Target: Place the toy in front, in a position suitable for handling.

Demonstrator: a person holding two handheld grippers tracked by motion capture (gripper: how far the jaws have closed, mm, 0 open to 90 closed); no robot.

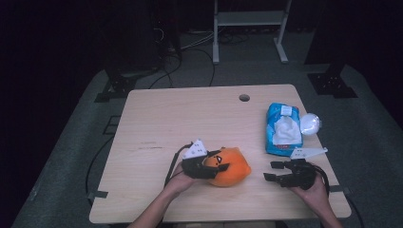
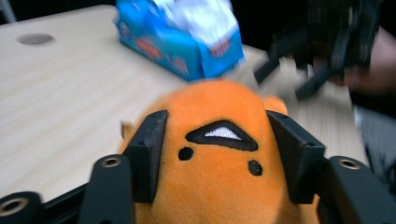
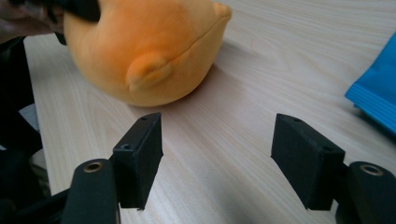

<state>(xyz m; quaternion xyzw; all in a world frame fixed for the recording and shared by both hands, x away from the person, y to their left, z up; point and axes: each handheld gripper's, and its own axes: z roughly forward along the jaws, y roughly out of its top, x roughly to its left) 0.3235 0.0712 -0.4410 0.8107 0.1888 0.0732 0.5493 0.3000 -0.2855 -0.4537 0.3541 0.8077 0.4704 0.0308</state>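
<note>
Between the two black jaws of the left gripper (image 2: pixel 217 154) sits a round orange plush toy with a stitched black-and-white face (image 2: pixel 219 158); both pads press against its sides, so held, though rather loosely by the look of it. Lower half of the toy cut off by the bottom edge of the left gripper view, and beyond it everything blurred: blue soft pack of wipes with white tissue showing at the top (image 2: pixel 180 39) smeared, right gripper (image 2: pixel 322 56) a dark streak. From above, part of the toy's face covered by the left gripper's jaws. Left forearm comes up from the near edge, hand wrapped round the gripper body, jaws pointing toward the right gripper. Right gripper (image 1: pixel 275 172) held level just above the light wooden table (image 1: pixel 157 118), jaws pointing at the toy, wide apart and holding nothing; toy just ahead of them, apart. Pack of wipes lies beyond the right gripper, a clear crumpled plastic piece (image 1: pixel 310 123) touching its far side. Round hole (image 1: pixel 244 98) near the table's far edge. Grey floor around, dark room, cables and a white metal frame (image 1: pixel 249 21) behind.
</note>
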